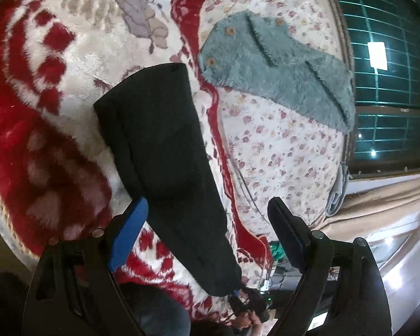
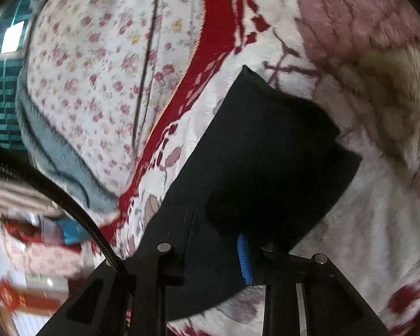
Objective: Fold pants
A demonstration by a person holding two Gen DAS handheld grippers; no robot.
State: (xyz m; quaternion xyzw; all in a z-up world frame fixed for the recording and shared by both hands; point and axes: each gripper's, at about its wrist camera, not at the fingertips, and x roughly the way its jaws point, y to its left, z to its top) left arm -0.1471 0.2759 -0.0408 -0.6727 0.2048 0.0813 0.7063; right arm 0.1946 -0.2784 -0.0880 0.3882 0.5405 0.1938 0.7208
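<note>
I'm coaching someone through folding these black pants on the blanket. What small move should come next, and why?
Probably bring the open left tool onto the black pants near their edge. It hangs over them with nothing between its pads, while the right tool is already shut on the fabric, so the pants are held at one end only.
</note>
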